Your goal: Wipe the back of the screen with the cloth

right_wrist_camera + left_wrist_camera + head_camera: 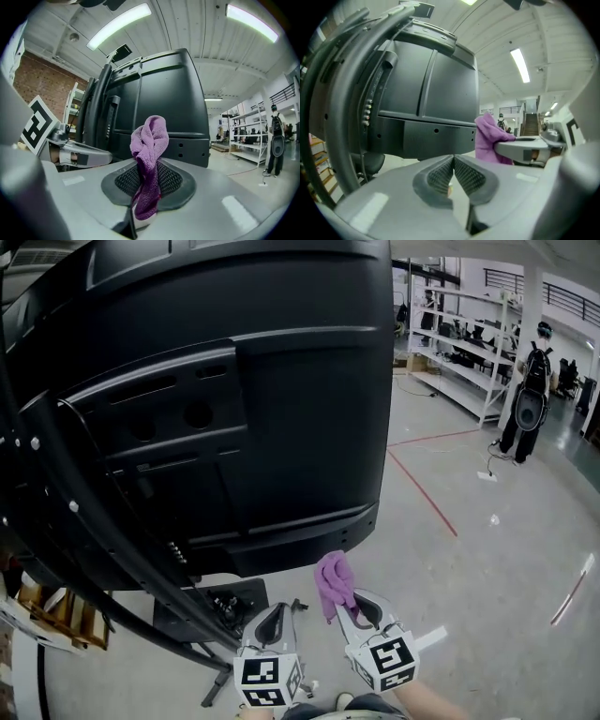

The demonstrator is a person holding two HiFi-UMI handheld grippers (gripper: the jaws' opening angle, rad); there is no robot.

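Head view: the big black plastic back of the screen (pixel 234 381) fills the upper left, standing on a dark stand over the grey concrete floor (pixel 469 559). Below its lower edge, the right hand-held gripper (pixel 349 604) points up at it with the small purple terry cloth (pixel 334 579) bunched at its tip. The cloth is near the panel but apart from it. The left hand-held gripper (pixel 272 618) sits just beside the right one, lower, and carries nothing.

Left gripper view: the left jaws are pressed together with nothing between them. The screen's back panel rises ahead, and the cloth shows at the right, in the other tool.

Right gripper view: the right jaws are clamped on the cloth's middle. A twisted knot stands up above the ribbed pads (pixel 171 180) and a tail hangs below. The panel lies straight ahead, untouched.

The wipe seems not yet begun; this looks like the approach. The next move calls for lifting the right tool forward until the knot alone presses the panel, then sweeping across, keeping the hard jaws off the plastic
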